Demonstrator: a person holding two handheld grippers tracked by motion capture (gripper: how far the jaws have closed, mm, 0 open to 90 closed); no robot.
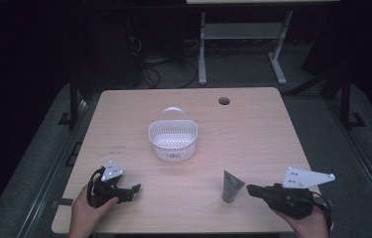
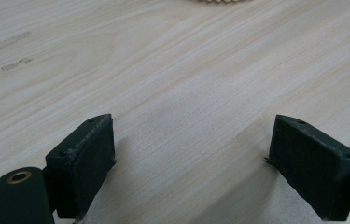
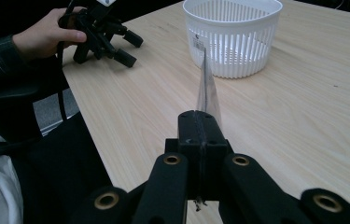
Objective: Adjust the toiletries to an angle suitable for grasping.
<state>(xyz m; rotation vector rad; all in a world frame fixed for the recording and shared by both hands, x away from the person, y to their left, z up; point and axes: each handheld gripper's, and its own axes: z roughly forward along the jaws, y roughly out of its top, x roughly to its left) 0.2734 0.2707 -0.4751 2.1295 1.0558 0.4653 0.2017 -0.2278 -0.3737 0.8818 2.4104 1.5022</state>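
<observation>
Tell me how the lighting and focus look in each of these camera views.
High view: lit table, room behind nearly black. Left gripper view: sharp wood grain, soft shadow under the left gripper. Right gripper view: close fingers soft, basket crisp.

Pale wooden table (image 1: pixel 253 134) with a round cable hole (image 1: pixel 224 101), white desk frame (image 1: pixel 243 34) behind, cables (image 1: pixel 158 69) on floor

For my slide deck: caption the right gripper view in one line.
Right claw, jaws shut, faces an upright grey tube before a white basket on the wooden table.
</observation>
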